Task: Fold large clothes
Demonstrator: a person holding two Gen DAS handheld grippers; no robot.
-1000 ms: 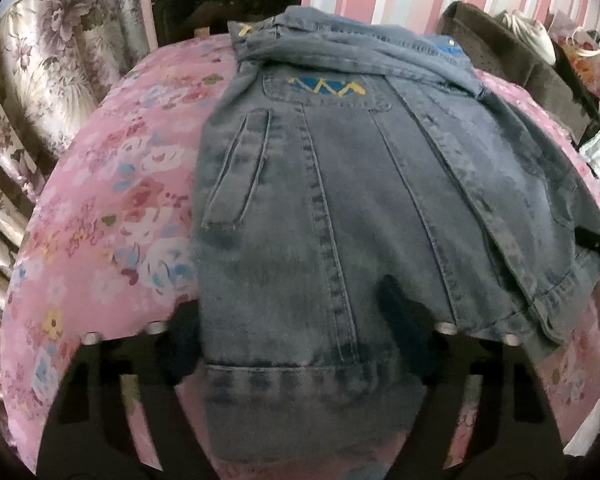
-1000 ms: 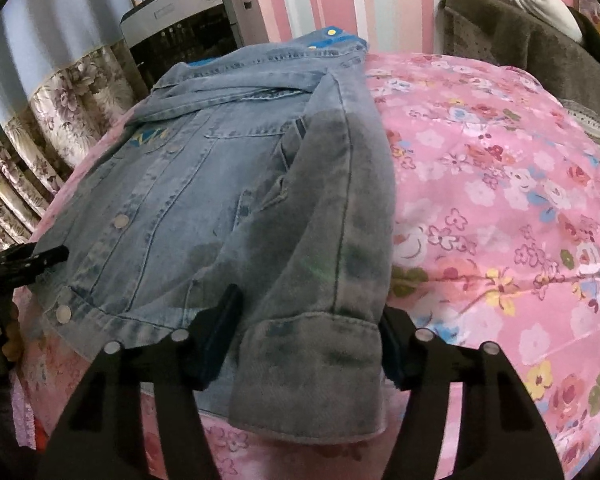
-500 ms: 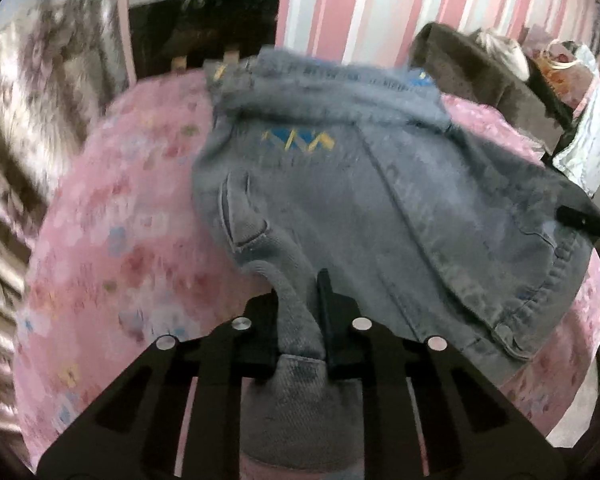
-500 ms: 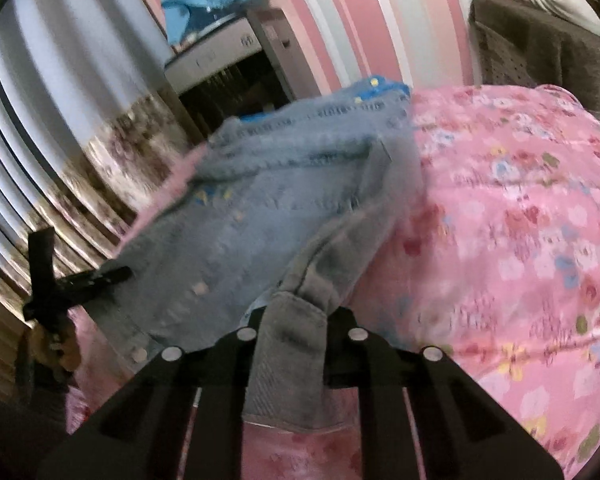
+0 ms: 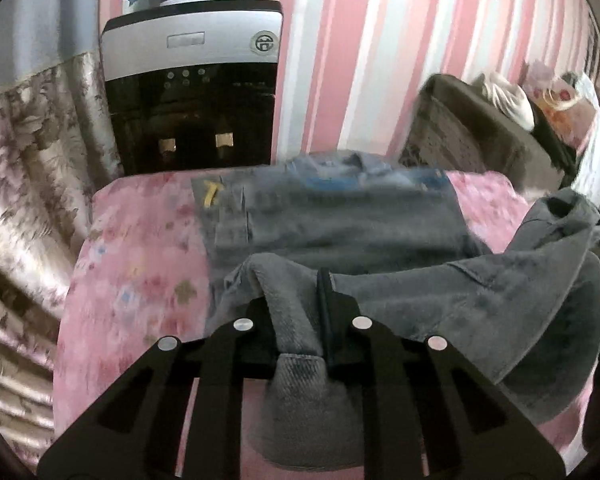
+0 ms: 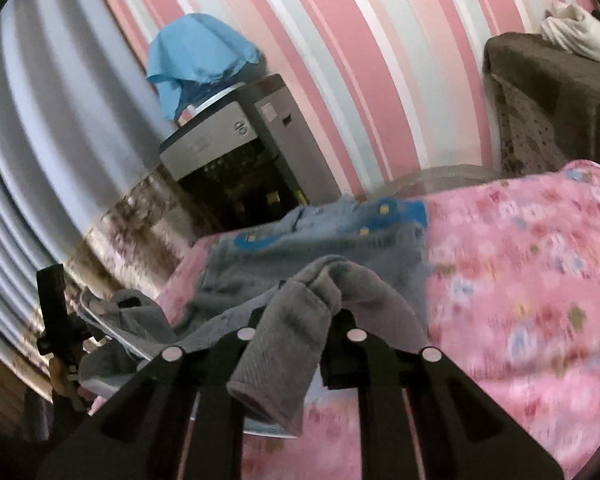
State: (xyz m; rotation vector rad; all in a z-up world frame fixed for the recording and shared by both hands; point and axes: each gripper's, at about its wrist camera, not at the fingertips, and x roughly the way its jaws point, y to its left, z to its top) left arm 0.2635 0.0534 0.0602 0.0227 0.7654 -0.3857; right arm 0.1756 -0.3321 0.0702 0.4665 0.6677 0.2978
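A grey-blue denim jacket [image 5: 340, 224] lies on the pink floral bed cover [image 5: 132, 248], collar toward the far wall. My left gripper [image 5: 296, 304] is shut on the jacket's near hem and holds it raised, so the fabric drapes over the fingers. My right gripper [image 6: 300, 312] is shut on the other side of the hem [image 6: 296, 320], also lifted, with the cuff hanging down between the fingers. The jacket's far part [image 6: 320, 240] still rests flat on the bed cover [image 6: 520, 280]. The left gripper shows at the left edge of the right wrist view [image 6: 56, 320].
A black and silver water dispenser [image 5: 192, 100] stands beyond the bed's far edge, with a blue cloth [image 6: 200, 60] on top. Floral curtains [image 5: 28, 160] hang at the left. A brown sofa [image 5: 480, 132] with bags stands at the right, against the striped wall.
Both grippers closed on the jacket's near hem and lifted it up and forward. The lower half of the jacket has risen off the bed cover and bunches toward the collar.
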